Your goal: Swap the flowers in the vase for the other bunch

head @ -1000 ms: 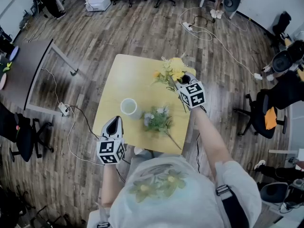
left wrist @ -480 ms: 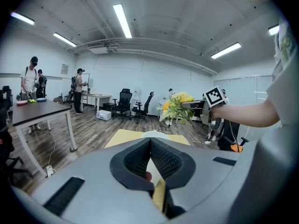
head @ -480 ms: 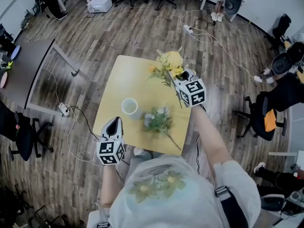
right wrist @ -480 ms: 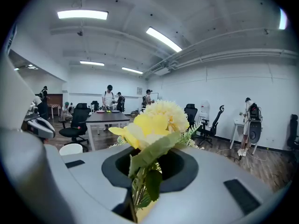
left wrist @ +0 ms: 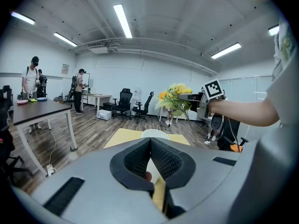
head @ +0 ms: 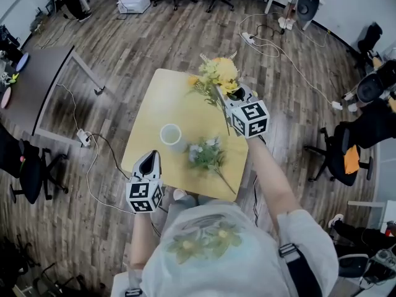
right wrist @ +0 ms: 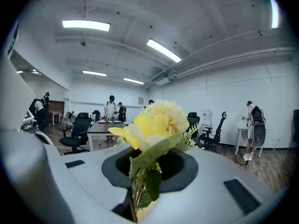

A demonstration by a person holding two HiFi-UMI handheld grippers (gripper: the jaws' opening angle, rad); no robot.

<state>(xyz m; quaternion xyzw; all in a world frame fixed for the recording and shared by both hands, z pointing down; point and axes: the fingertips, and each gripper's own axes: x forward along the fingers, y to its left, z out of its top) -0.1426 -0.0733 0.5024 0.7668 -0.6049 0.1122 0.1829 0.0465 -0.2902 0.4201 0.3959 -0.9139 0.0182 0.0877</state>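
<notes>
Gripped now by the right gripper [head: 231, 99]: the yellow bunch [head: 218, 78], jaws narrow and pressing on its thin green stems [right wrist: 139, 190], blooms standing out beyond them. Held clear above the far edge of the table [head: 154, 98], in the upper middle of the head view, well apart from the white vase [head: 171, 135].

Vase empty, at the middle left of the table. Just to its right, lying flat, the white-and-green bunch [head: 205, 154], with its stem pointing to the lower right.

Left gripper [head: 148, 161] at the lower left, just off the near table edge, jaws closed together on nothing.

Probably very light, both bunches. Stems thin and springy, likely to slip or twist between the pads; heads soft and easy to crush. Best to pinch the gathered stems at the middle, never the blooms. For the lying bunch, better to take the bare stem below the leaves and leave its end free for the vase mouth. Vase probably light too and easy to tip; worth steadying with the left gripper.
</notes>
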